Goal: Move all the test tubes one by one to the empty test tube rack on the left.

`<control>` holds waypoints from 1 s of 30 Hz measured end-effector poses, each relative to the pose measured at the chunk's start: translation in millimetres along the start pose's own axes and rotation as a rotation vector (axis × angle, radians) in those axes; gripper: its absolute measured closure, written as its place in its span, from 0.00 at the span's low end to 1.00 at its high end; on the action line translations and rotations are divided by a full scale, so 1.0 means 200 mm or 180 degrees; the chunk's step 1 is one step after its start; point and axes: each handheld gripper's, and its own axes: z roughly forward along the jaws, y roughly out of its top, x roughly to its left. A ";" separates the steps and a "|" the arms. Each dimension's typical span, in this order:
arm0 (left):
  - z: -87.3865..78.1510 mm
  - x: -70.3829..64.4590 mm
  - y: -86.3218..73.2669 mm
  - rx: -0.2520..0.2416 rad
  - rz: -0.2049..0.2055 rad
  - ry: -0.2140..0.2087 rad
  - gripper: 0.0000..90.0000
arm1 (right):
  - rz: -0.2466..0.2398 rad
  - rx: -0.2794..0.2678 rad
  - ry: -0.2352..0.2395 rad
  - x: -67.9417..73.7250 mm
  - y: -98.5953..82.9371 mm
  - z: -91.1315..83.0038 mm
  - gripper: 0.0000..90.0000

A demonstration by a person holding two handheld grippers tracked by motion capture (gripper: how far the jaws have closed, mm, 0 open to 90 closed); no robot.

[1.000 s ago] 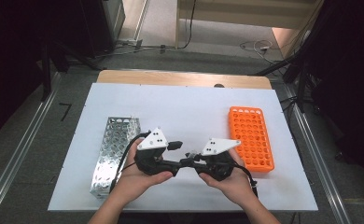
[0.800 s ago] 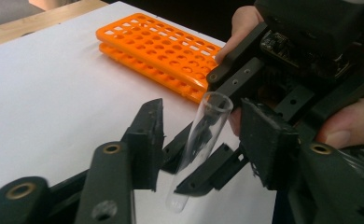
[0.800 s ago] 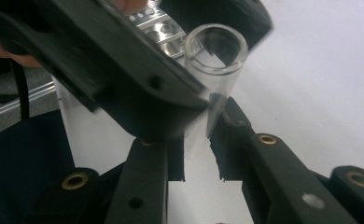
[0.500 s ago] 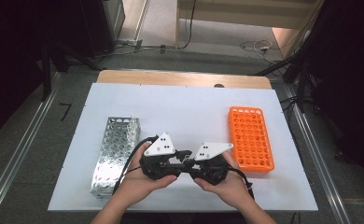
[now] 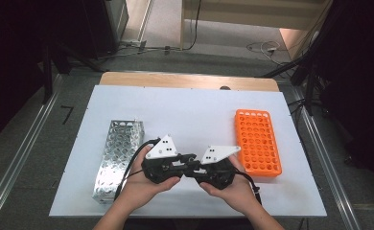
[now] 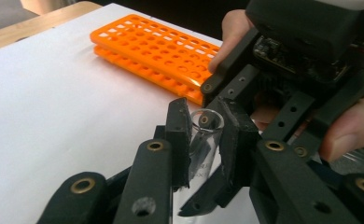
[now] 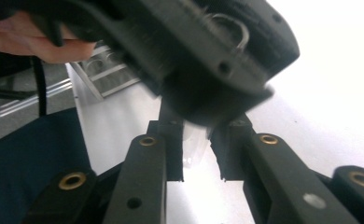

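The rack (image 5: 258, 142) at right of the high view is bright orange; the one (image 5: 118, 153) at left is silvery perforated metal. The tube (image 6: 203, 140) is clear glass between black jaws, over a white table (image 5: 190, 110).

high view overhead facing forward, gripper views close-up — sharing orange rack (image 5: 257, 143)

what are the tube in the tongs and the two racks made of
The tube looks like clear glass or hard plastic: see-through, with a glossy open rim; which one is hard to tell. The orange rack looks like moulded plastic, with uniform matte colour and an even grid of holes. The silver rack looks like perforated sheet metal, shiny and reflective.
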 end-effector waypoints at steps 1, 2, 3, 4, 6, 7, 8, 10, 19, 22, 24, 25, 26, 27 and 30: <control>0.00 0.00 0.00 -0.0020 -0.0015 -0.0007 0.83 | 0.0005 0.0001 -0.0003 0.00 0.00 0.00 0.74; -0.01 0.01 0.00 -0.0029 -0.0019 0.0006 0.83 | 0.0027 0.0007 -0.0016 0.00 0.00 0.00 0.69; -0.01 0.01 0.00 -0.0040 -0.0031 0.0027 0.83 | 0.0035 -0.0004 -0.0008 -0.01 0.00 0.00 0.66; -0.02 0.01 0.00 -0.0043 -0.0027 0.0035 0.83 | 0.0044 -0.0021 0.0017 -0.02 0.00 -0.01 0.63; -0.03 0.02 0.00 -0.0053 -0.0037 0.0069 0.83 | 0.0093 -0.0061 0.0020 -0.02 0.00 -0.02 0.51; -0.05 0.03 0.00 -0.0059 -0.0041 0.0085 0.83 | 0.0094 -0.0070 0.0009 -0.03 0.00 -0.03 0.48; -0.06 0.03 0.00 -0.0071 -0.0051 0.0114 0.83 | 0.0108 -0.0079 0.0012 -0.05 -0.01 -0.03 0.43; -0.09 0.05 0.00 -0.0101 -0.0066 0.0178 0.83 | 0.0172 -0.0125 -0.0020 -0.07 -0.01 -0.05 0.33; -0.28 0.16 -0.03 -0.0259 -0.0196 0.0573 0.83 | 0.0353 -0.0348 -0.0229 -0.23 -0.08 -0.18 0.00; -0.36 0.20 -0.05 -0.0292 -0.0242 0.0734 0.83 | 0.0419 -0.0430 -0.0344 -0.28 -0.11 -0.24 0.00; -0.40 0.22 -0.06 -0.0315 -0.0277 0.0816 0.83 | 0.0464 -0.0462 -0.0412 -0.31 -0.13 -0.27 0.00; -0.42 0.23 -0.07 -0.0341 -0.0304 0.0846 0.83 | 0.0489 -0.0480 -0.0426 -0.33 -0.14 -0.28 0.00; -0.45 0.24 -0.08 -0.0347 -0.0317 0.0899 0.83 | 0.0504 -0.0498 -0.0453 -0.34 -0.15 -0.30 0.00; -0.46 0.25 -0.09 -0.0364 -0.0345 0.0941 0.83 | 0.0517 -0.0512 -0.0482 -0.35 -0.16 -0.31 0.00; -0.51 0.27 -0.12 -0.0385 -0.0381 0.1047 0.83 | 0.0571 -0.0536 -0.0568 -0.39 -0.19 -0.36 0.00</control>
